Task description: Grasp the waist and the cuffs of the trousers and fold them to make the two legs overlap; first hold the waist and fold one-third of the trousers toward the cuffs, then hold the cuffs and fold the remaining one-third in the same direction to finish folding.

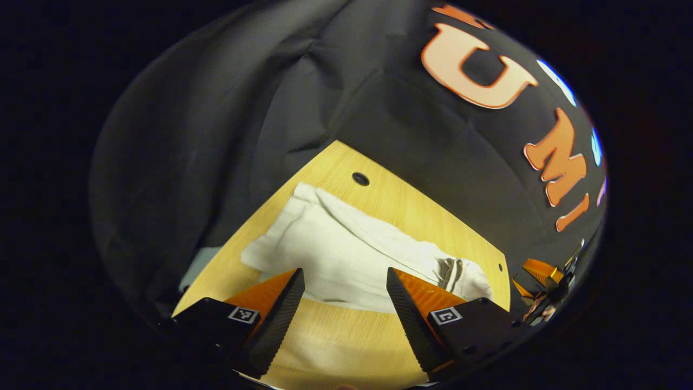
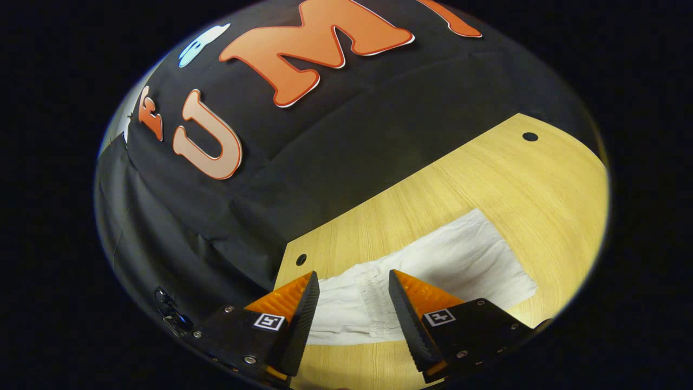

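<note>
White trousers lie flat on a light wooden table. In the left gripper view the cuff end reaches toward the far corner, and the gathered waist lies to the right. My left gripper hovers open above the near edge of the cloth, with nothing between its fingers. The right gripper view has the trousers stretching off to the right. My right gripper stands open over the ribbed waist band without touching it. The right gripper also appears small at the far right of the left gripper view.
The table has small round holes near its corners. Black booth cloth hangs close behind the table's far edges. Bare wood lies in front of the trousers.
</note>
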{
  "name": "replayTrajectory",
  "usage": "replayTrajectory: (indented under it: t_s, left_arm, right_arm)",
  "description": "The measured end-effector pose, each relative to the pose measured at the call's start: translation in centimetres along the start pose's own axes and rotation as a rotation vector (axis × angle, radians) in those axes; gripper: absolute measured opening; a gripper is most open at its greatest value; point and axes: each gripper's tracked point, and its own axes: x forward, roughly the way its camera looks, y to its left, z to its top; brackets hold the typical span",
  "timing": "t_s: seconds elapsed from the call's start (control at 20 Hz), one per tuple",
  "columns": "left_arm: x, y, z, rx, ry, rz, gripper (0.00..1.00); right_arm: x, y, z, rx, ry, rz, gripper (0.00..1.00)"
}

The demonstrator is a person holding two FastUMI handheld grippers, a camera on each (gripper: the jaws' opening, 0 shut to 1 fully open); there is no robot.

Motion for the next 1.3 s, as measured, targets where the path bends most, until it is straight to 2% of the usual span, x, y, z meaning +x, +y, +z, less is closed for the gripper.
replayTrajectory:
  t_s: [0.15,0.2,0.25,0.45,0.65,0.9,0.95,1.0,1.1,1.2,1.3]
  left_arm:
    - [1.5,3.0,-1.3,-0.105,0.091,0.062,0.99]
    - [2.2,3.6,-1.7,-0.126,0.103,0.081,0.96]
    - [2.9,3.9,-2.0,-0.157,0.120,0.081,1.00]
    - [4.2,4.4,-3.1,-0.276,0.179,0.098,0.99]
    - [4.8,4.7,-4.2,-0.389,0.214,0.119,0.99]
    - [7.1,4.4,-4.0,-0.420,0.186,0.126,1.00]
    - [7.5,4.3,-3.8,-0.411,0.178,0.123,0.95]
    - [7.5,4.2,-3.6,-0.405,0.171,0.120,0.96]
    - [8.0,4.2,-3.1,-0.394,0.158,0.120,0.90]
    - [8.8,4.3,-2.9,-0.395,0.144,0.119,0.79]
    - [9.3,4.9,-2.8,-0.416,0.126,0.133,0.53]
  right_arm:
    - [-1.6,-1.6,0.7,-0.007,-0.019,-0.039,0.80]
    - [-2.0,-2.2,0.6,0.000,-0.010,-0.052,0.81]
    - [-2.3,-2.8,0.6,0.003,-0.008,-0.066,0.82]
    - [-4.0,-4.6,1.1,-0.014,-0.025,-0.114,0.84]
    - [-5.6,-5.5,2.1,-0.002,-0.044,-0.129,0.89]
    - [-7.2,-6.7,3.3,0.015,-0.071,-0.143,0.90]
    - [-7.6,-6.8,3.4,0.017,-0.076,-0.144,0.90]
    - [-7.9,-7.0,3.6,0.019,-0.081,-0.151,0.90]
    - [-8.5,-7.4,3.7,0.020,-0.088,-0.158,0.90]
    - [-9.2,-7.8,3.8,0.022,-0.093,-0.166,0.90]
    - [-9.8,-8.2,3.9,0.033,-0.101,-0.176,0.90]
